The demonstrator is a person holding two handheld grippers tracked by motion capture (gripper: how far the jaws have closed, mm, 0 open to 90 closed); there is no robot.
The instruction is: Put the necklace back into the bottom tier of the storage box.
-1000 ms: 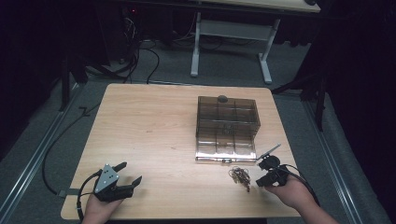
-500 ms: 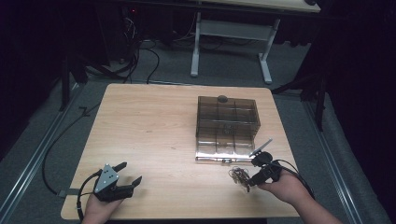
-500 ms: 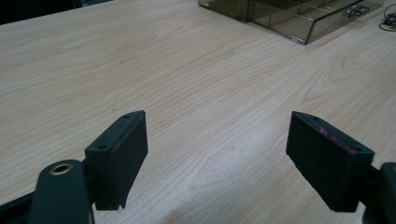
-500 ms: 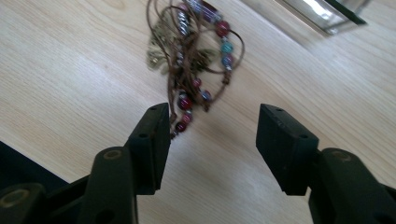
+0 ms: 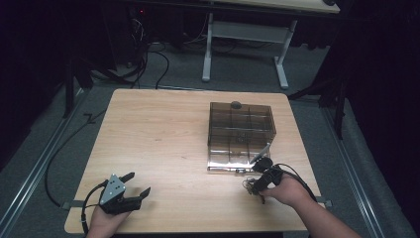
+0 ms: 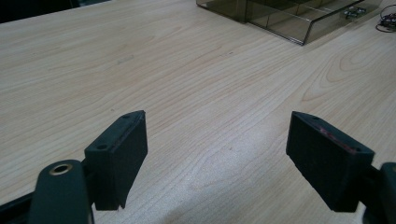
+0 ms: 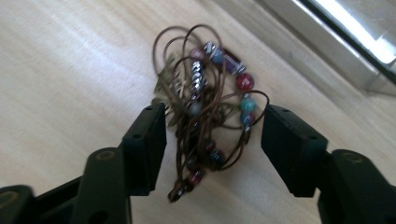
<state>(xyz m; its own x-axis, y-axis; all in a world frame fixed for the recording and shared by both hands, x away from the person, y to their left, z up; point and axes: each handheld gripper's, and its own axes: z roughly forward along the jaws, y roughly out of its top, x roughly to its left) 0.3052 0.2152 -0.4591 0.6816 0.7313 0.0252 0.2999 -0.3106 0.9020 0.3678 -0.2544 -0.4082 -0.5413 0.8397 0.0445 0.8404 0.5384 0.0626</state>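
A tangle of brown cord with red, blue and silver beads (image 7: 210,93) lies on the wooden table (image 5: 163,134), just in front of a smoky clear compartment box (image 5: 213,148). My right gripper (image 7: 215,114) is tipped down over it. Its jaws have just been opening and now stand wide on either side of the tangle, without pressing on it. In the high view that gripper (image 5: 254,185) sits over the beaded cord (image 5: 247,186) near the box's near right corner. My left gripper (image 5: 138,183) rests at the table's near left, open and empty (image 6: 215,154).
The box (image 6: 280,18) is divided into several compartments, with a dark knob (image 5: 236,104) at its far rim. Its near edge (image 7: 327,42) runs close beside the cord. Another table's white legs (image 5: 208,49) and cables (image 5: 148,54) are on the floor behind.
My right hand has moved left along the near side of the box to the beaded cord, and its jaws have spread wider. The left hand has stayed put.
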